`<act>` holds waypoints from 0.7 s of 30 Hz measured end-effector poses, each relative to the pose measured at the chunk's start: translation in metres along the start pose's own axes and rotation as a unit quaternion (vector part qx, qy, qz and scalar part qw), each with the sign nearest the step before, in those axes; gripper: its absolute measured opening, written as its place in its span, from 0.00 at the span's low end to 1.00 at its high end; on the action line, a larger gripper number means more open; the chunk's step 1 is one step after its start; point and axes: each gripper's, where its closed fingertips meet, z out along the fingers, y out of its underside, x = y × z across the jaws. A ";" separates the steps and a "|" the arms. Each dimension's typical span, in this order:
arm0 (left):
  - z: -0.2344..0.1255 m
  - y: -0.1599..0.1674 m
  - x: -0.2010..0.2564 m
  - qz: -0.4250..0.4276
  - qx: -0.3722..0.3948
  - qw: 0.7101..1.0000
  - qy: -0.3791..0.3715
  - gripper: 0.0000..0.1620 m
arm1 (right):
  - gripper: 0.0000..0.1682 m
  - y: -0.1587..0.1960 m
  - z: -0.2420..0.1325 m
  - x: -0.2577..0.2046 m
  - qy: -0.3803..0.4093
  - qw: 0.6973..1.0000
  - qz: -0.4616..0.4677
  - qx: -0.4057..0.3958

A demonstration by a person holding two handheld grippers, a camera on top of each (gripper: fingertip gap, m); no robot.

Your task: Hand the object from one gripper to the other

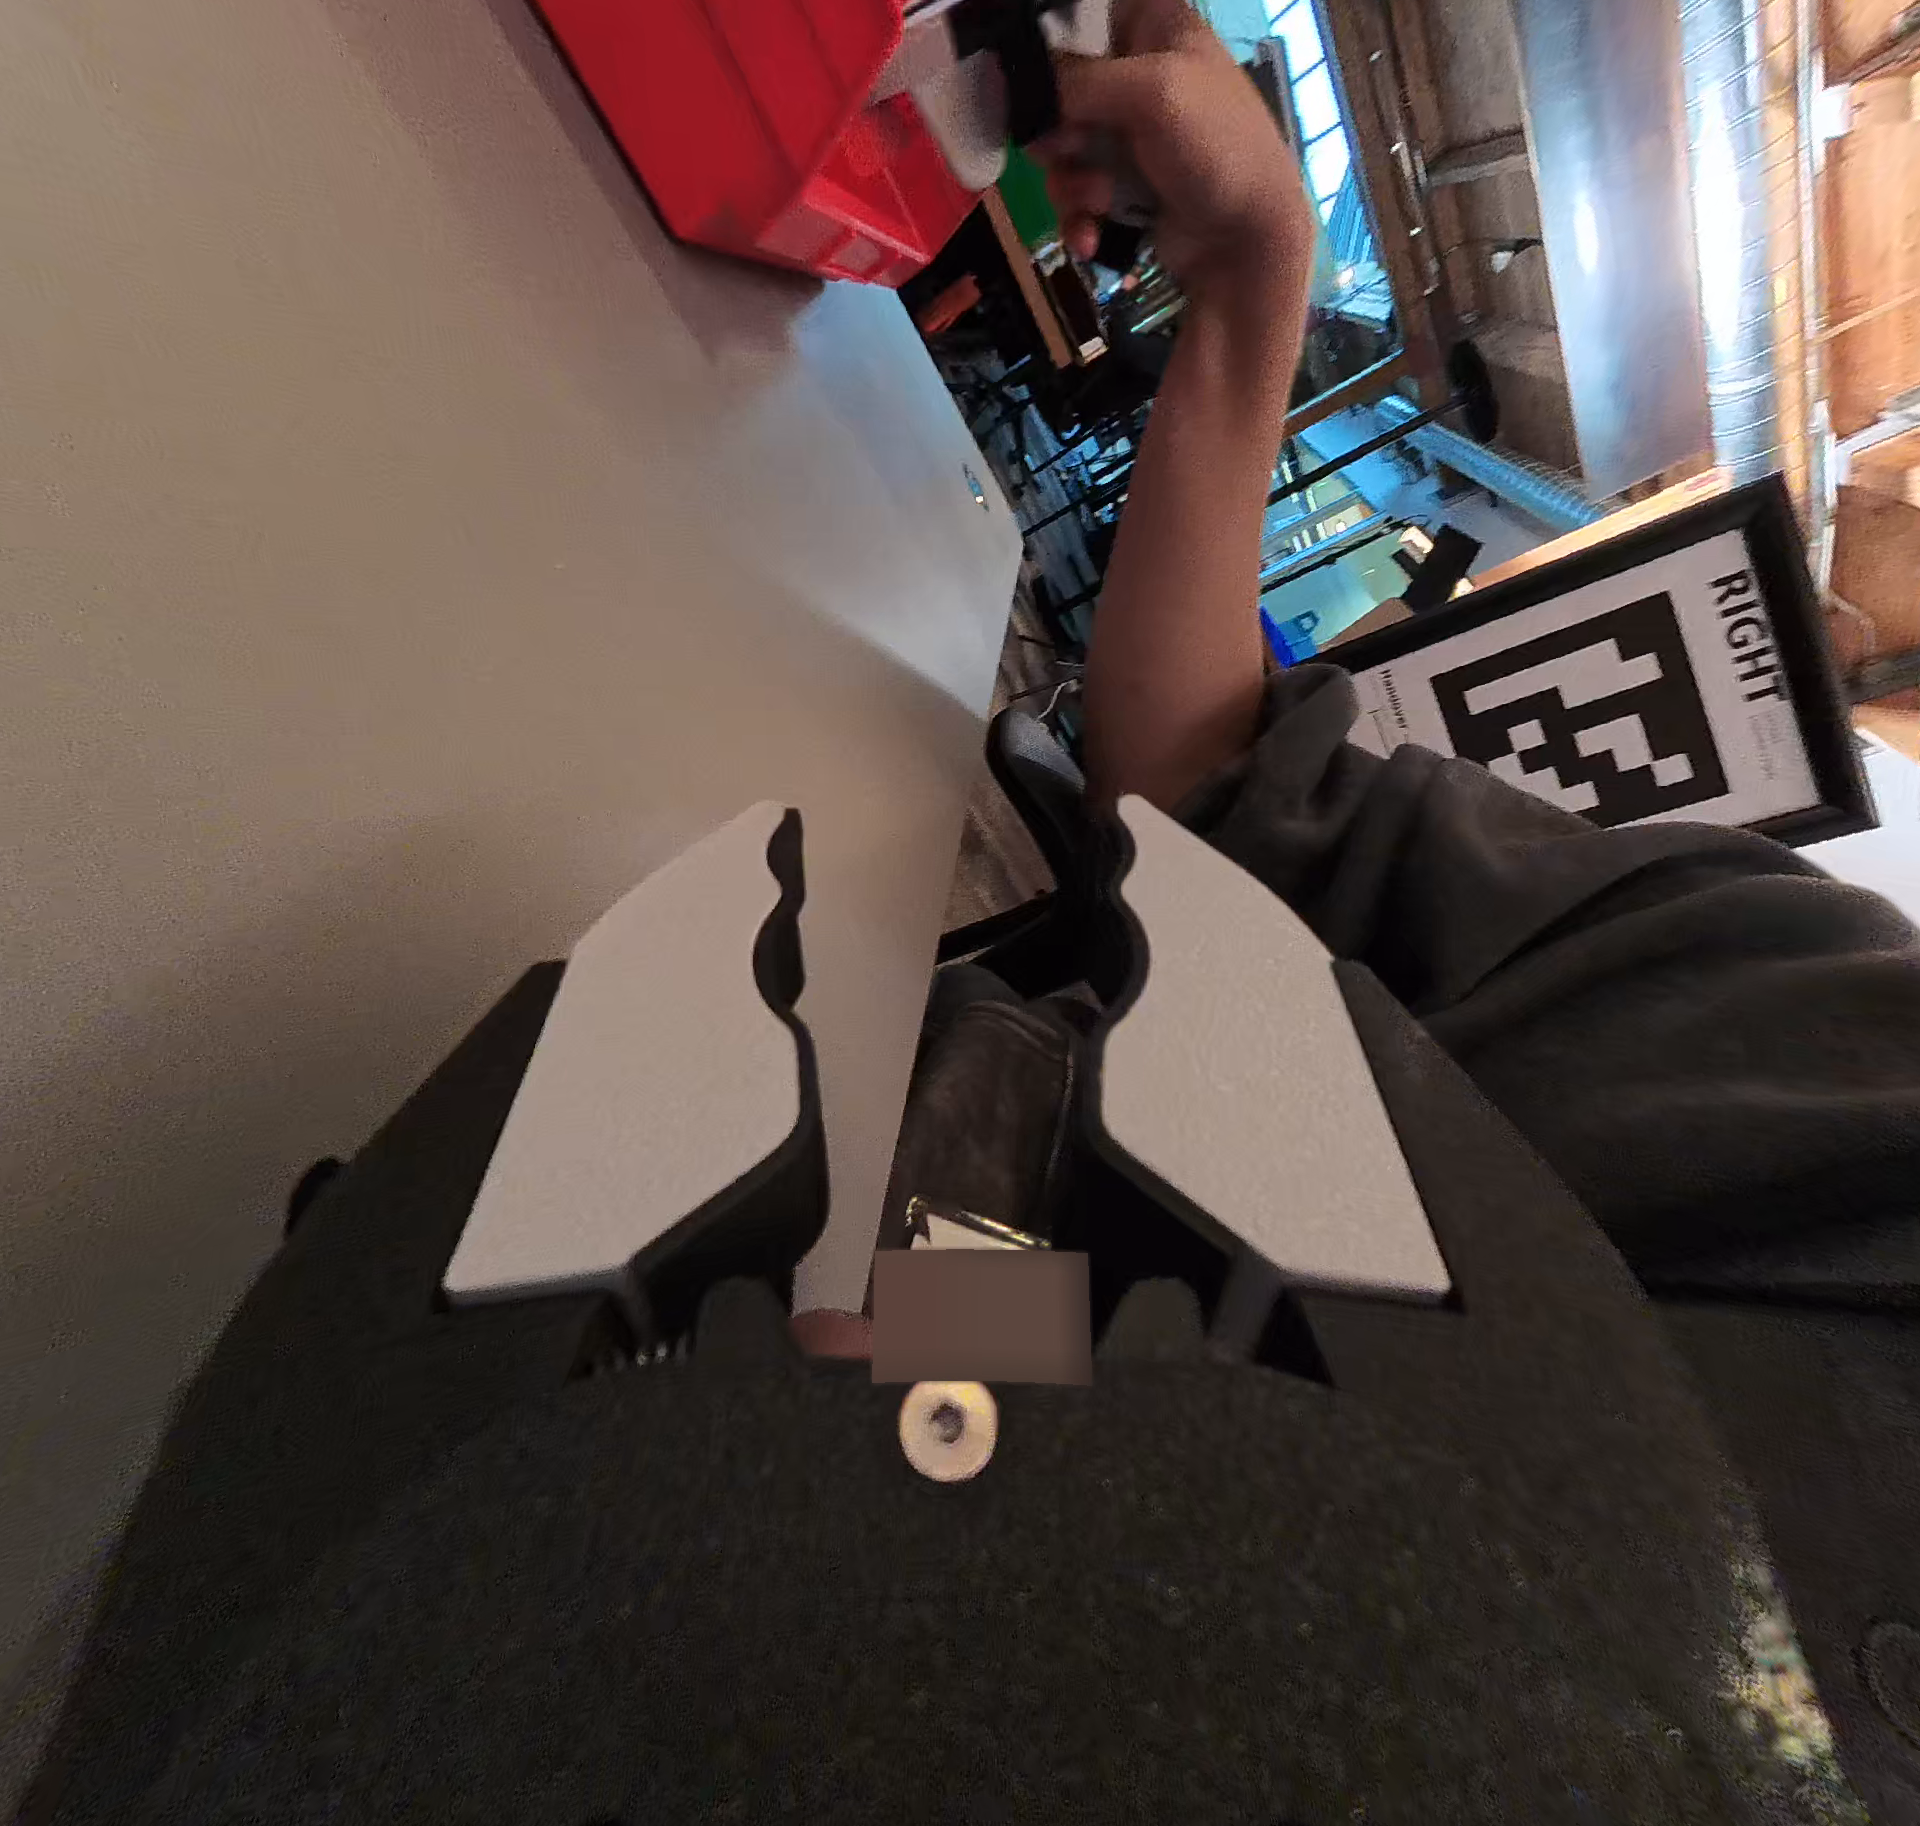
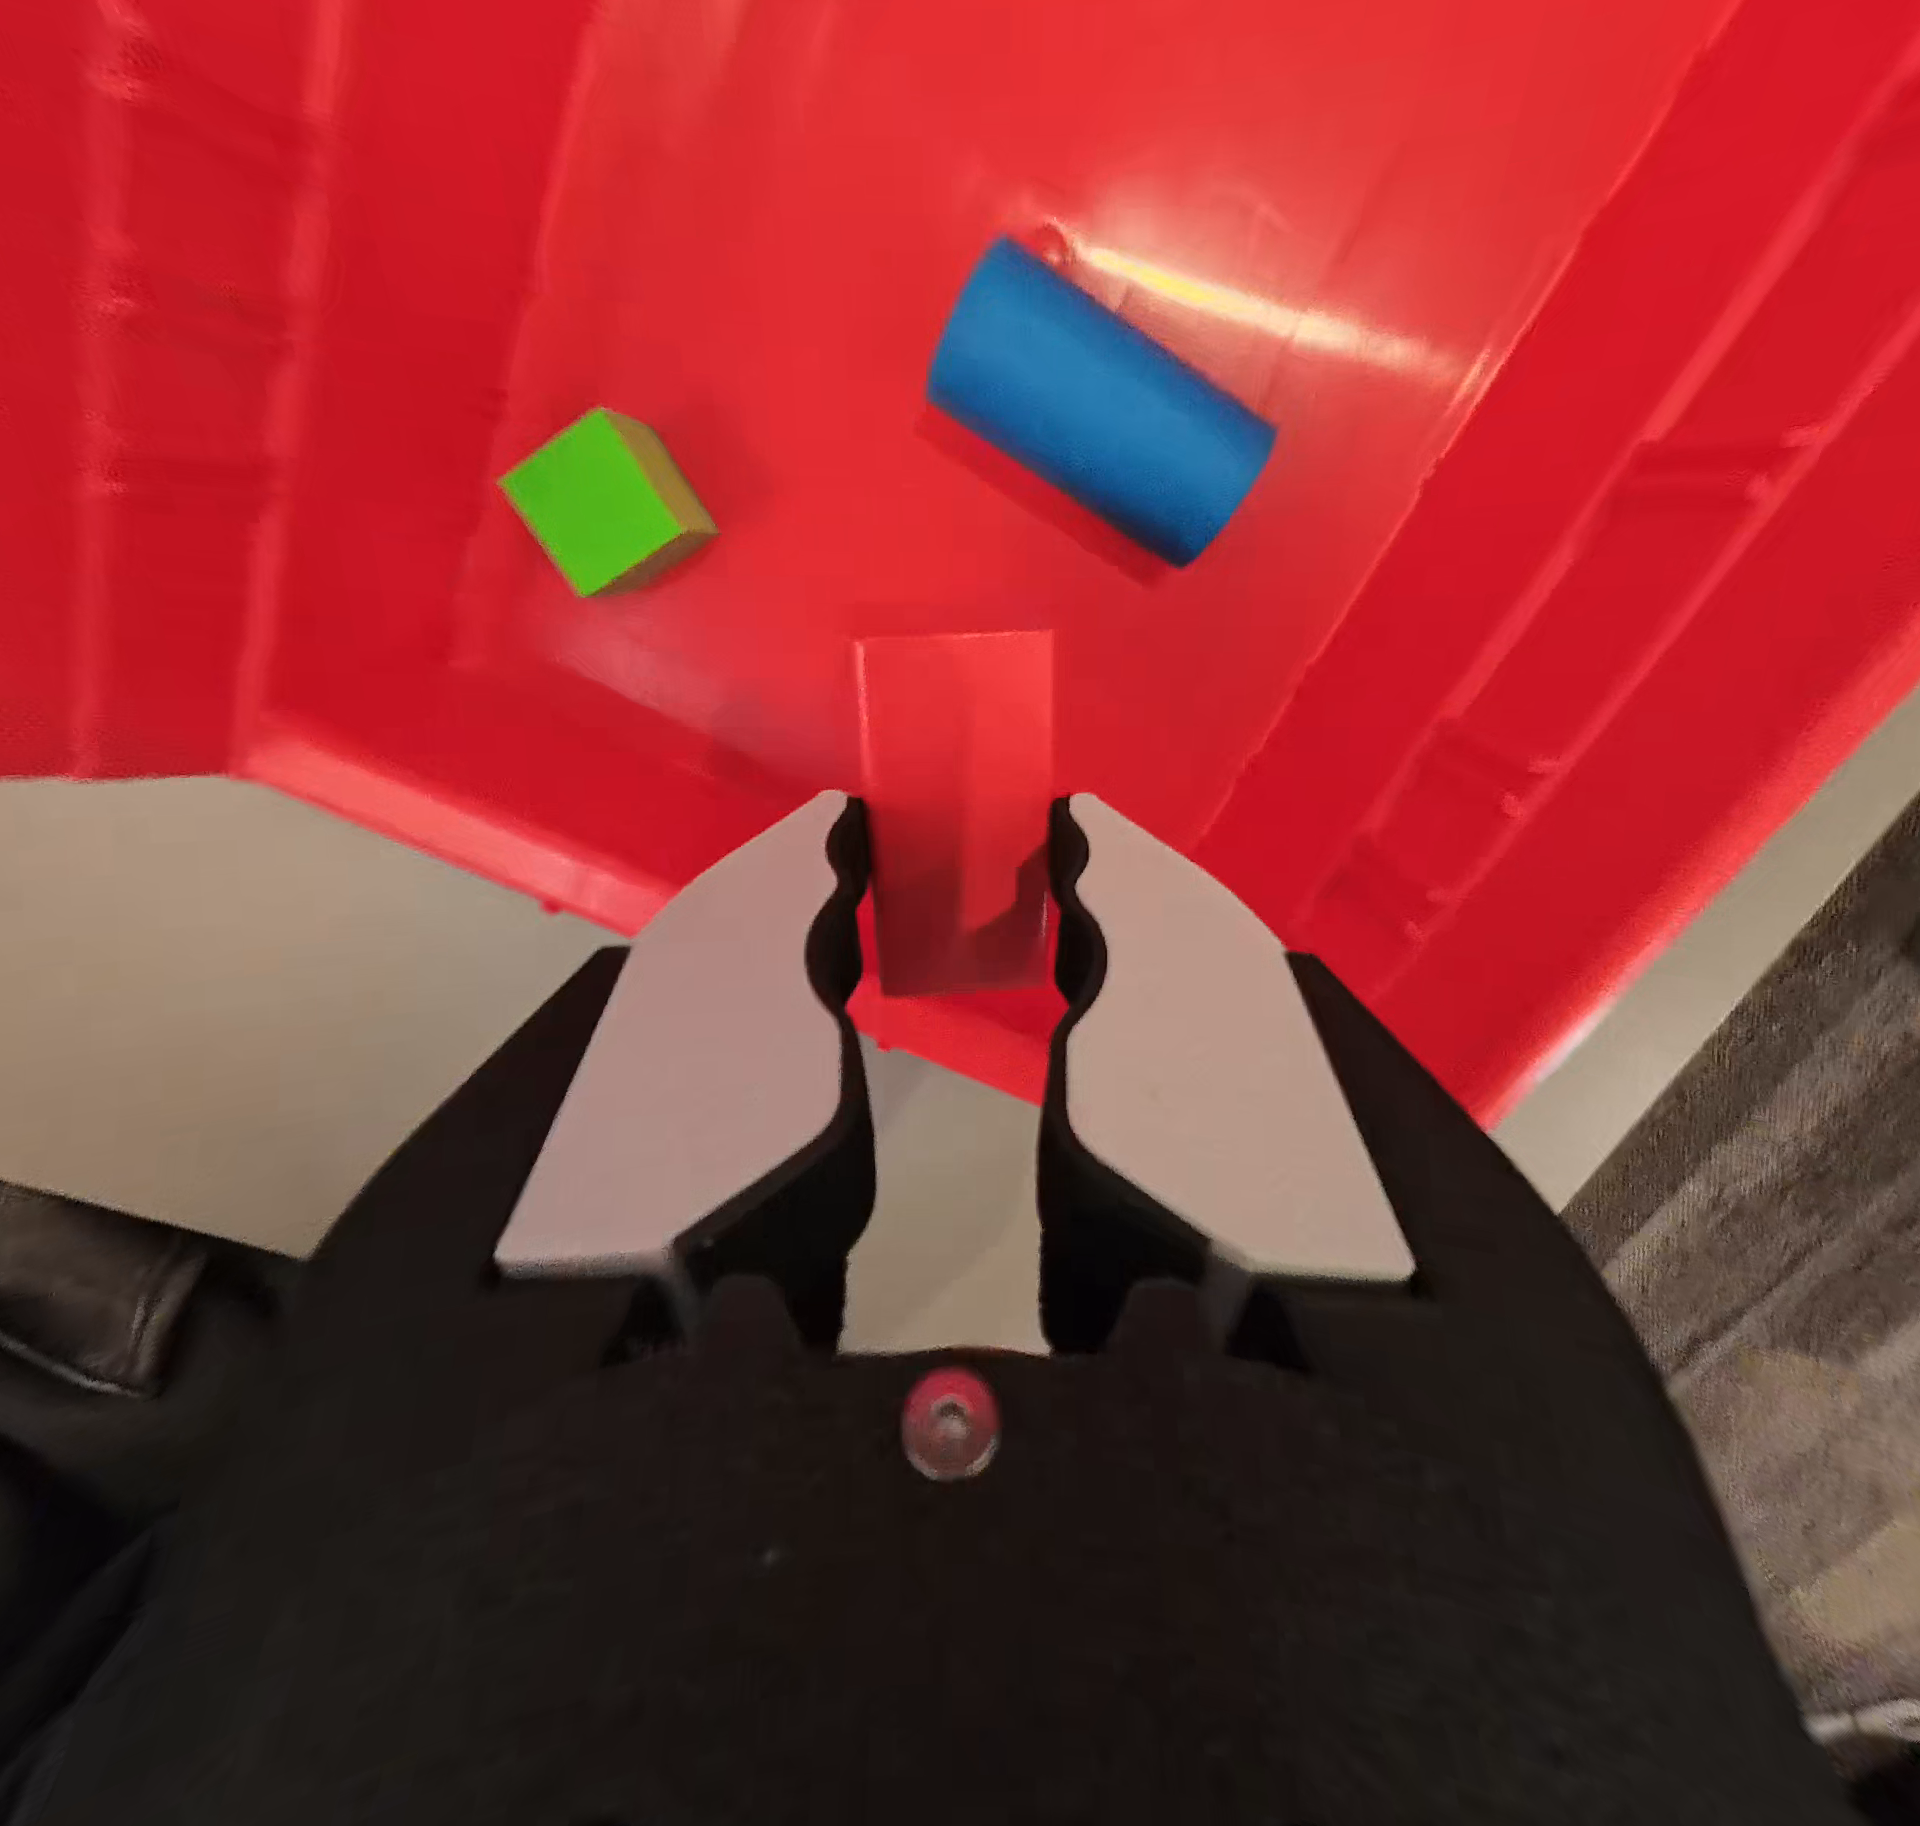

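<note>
In the right wrist view my right gripper (image 2: 954, 815) is shut on a red rectangular block (image 2: 956, 727), which sticks out past the fingertips above the open red bin (image 2: 1455, 529). A green cube (image 2: 608, 503) and a blue cylinder (image 2: 1101, 405) lie on the bin floor. In the left wrist view my left gripper (image 1: 958, 820) is open and empty, held off the table edge and turned sideways. The right gripper (image 1: 987, 62) shows there far off, blurred, in a hand above the red bin (image 1: 727, 62). The block is not visible in that view.
The pale table (image 1: 312, 426) carries the bin near its far end. A person's forearm (image 1: 1195, 477) and dark sleeve (image 1: 1558, 945) lie between the two grippers. A framed marker board (image 1: 1621, 696) stands beyond the sleeve. Grey carpet (image 2: 1766, 1205) lies beside the table.
</note>
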 end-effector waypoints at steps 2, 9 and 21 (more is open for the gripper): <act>-0.003 -0.002 0.001 0.001 0.005 1.000 0.001 0.33 | 0.20 0.003 0.012 0.006 0.010 1.000 0.016 -0.022; 0.002 0.011 0.006 0.063 -0.038 0.997 -0.021 0.33 | 0.20 0.002 0.032 0.028 0.067 0.994 0.069 -0.047; 0.004 0.017 0.005 0.094 -0.061 0.993 -0.048 0.36 | 0.24 -0.005 -0.003 0.027 0.146 0.988 0.038 -0.028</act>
